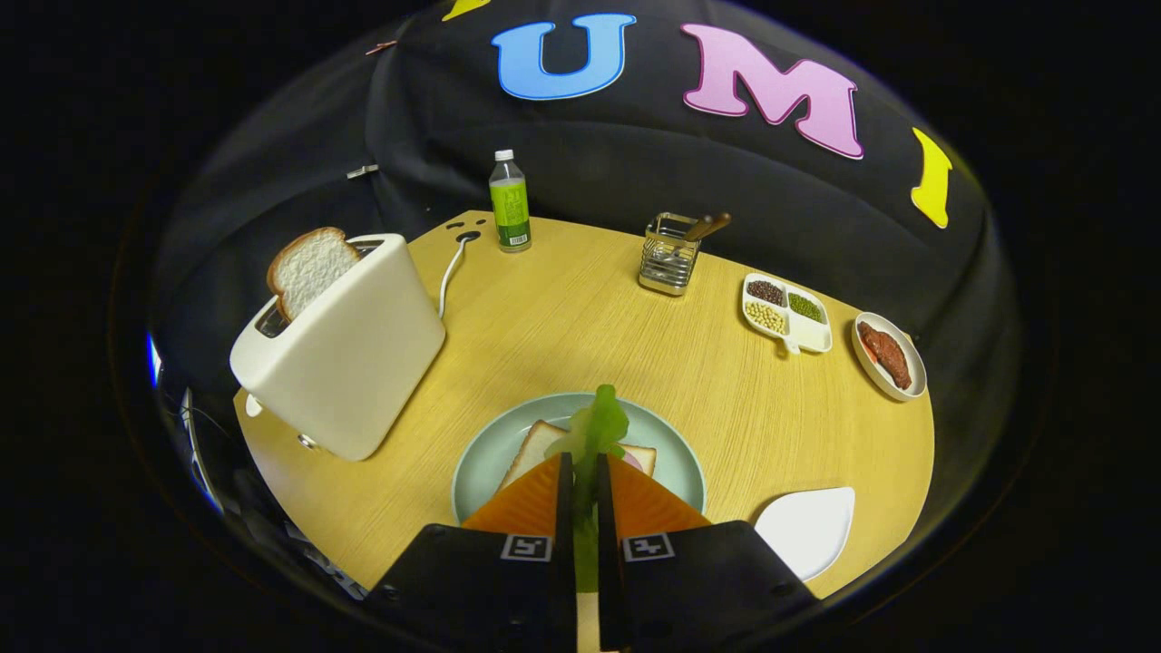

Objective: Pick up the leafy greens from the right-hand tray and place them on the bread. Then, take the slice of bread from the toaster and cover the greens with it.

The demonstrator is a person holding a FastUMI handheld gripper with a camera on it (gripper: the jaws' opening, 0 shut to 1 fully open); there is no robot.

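Observation:
My gripper (585, 472) is shut on the leafy greens (599, 426), whose green leaf stands up between and just beyond the fingers. Right under the fingers lies a slice of bread (537, 446) on a pale green plate (676, 444); something pink shows on the bread by the right finger. To the left stands a cream toaster (349, 349) with a second slice of bread (308, 268) sticking out of its slot. A white leaf-shaped tray (807, 531) lies bare to the right of the fingers.
On the round wooden table (562, 317), at the far side, stand a green-labelled bottle (510, 204) and a wire utensil holder (669, 254). Far right are a divided dish of beans (787, 313) and a small plate with red-brown food (889, 355). The toaster's white cord (451, 272) runs back.

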